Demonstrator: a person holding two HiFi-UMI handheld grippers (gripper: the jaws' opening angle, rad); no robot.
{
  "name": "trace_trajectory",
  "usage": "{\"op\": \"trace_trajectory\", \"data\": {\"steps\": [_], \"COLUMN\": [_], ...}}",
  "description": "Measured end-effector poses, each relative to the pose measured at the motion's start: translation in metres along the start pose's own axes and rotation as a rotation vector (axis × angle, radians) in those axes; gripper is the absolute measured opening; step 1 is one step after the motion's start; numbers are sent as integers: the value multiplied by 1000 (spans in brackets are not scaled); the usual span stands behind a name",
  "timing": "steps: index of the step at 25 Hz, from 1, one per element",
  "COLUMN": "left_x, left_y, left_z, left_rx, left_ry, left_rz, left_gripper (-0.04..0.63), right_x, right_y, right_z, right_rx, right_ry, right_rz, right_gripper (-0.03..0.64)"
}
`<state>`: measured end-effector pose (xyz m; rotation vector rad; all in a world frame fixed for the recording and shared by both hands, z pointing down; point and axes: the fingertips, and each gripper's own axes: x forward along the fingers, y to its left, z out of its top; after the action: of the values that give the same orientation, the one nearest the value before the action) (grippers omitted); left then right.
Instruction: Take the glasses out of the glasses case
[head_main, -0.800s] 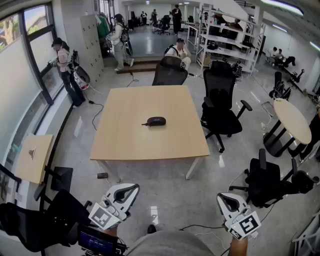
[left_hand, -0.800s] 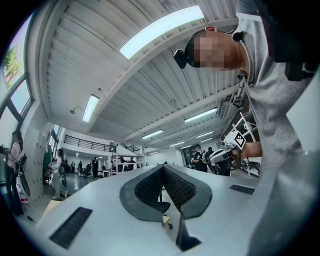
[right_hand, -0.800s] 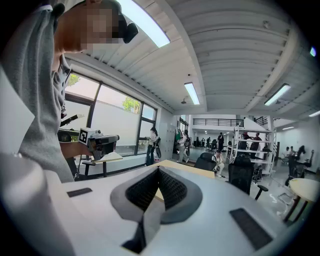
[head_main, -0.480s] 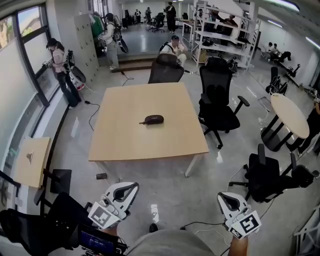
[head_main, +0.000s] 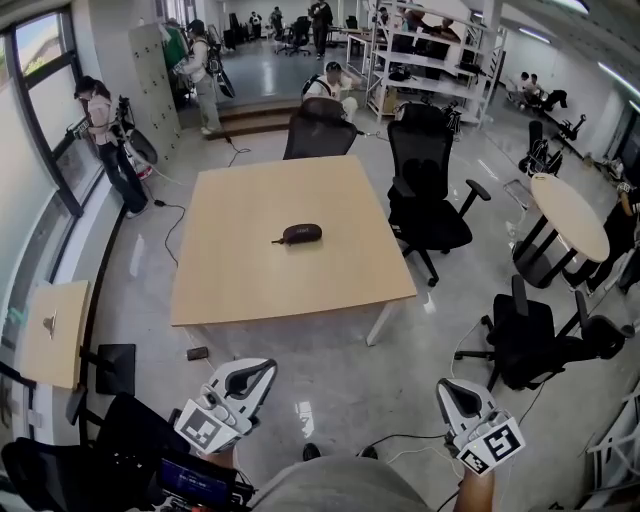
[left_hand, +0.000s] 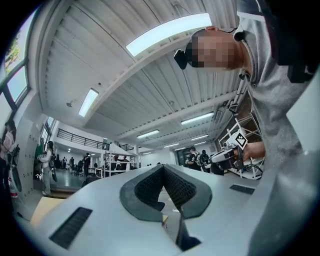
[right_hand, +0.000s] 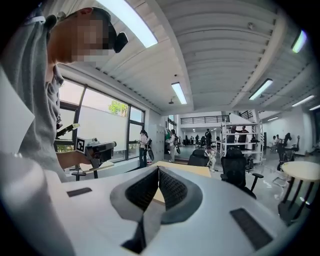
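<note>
Left gripper (head_main: 258, 375): low at the left of the head view, in front of the person's body, marker cube (head_main: 201, 428) facing up. Its own view shows the two dark ribbed pads (left_hand: 150, 187) meeting at the tips, jaws together with nothing between them.
Right gripper (head_main: 452, 392): low at the right, level with its partner and well apart from it. Here too the jaws are closed on each other and pinch nothing.
Floor (head_main: 340, 385): a glossy grey stretch runs between both grippers and the table's near edge.
Table (head_main: 290, 295): a square, light wooden top, straight ahead of the person.
Glasses case (head_main: 302, 233): there it is, a small dark oval lying about mid-table, alone on the wood. It is well apart from both sets of jaws, ahead of them and between their two lines. Neither gripper touches it or is near it.
Black office chair (head_main: 425, 185): just off the table's right side.
Second chair (head_main: 318, 130): at the far edge.
Round table (head_main: 568, 215): off to the right.
People (head_main: 100, 140): several standing and sitting at the back of the room.
</note>
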<state>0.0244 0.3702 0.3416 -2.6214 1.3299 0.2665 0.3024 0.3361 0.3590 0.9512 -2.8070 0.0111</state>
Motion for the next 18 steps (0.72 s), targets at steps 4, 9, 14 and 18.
{"op": "trace_trajectory", "data": {"steps": [4,9,14,18], "left_x": [-6,-12,-32,-45], "left_y": [15,32,51,65], "left_z": [-8,-15,-16,-15], "left_rx": [-10,-27,-24,-18], "left_ry": [-7,-14,-21,-18], "left_rz": [-11,9,46,76], "left_gripper": [6,6,6,6], "right_x": [13,29,48,69], "right_y": [10,12,23,25], "right_z": [-4,-5,0,6], "right_rx": [1,-1,-17,-23], "right_ry": [15,30,26,18], "right_rz": [-15,-25,-5,13], "right_gripper": [8,8,8,8]}}
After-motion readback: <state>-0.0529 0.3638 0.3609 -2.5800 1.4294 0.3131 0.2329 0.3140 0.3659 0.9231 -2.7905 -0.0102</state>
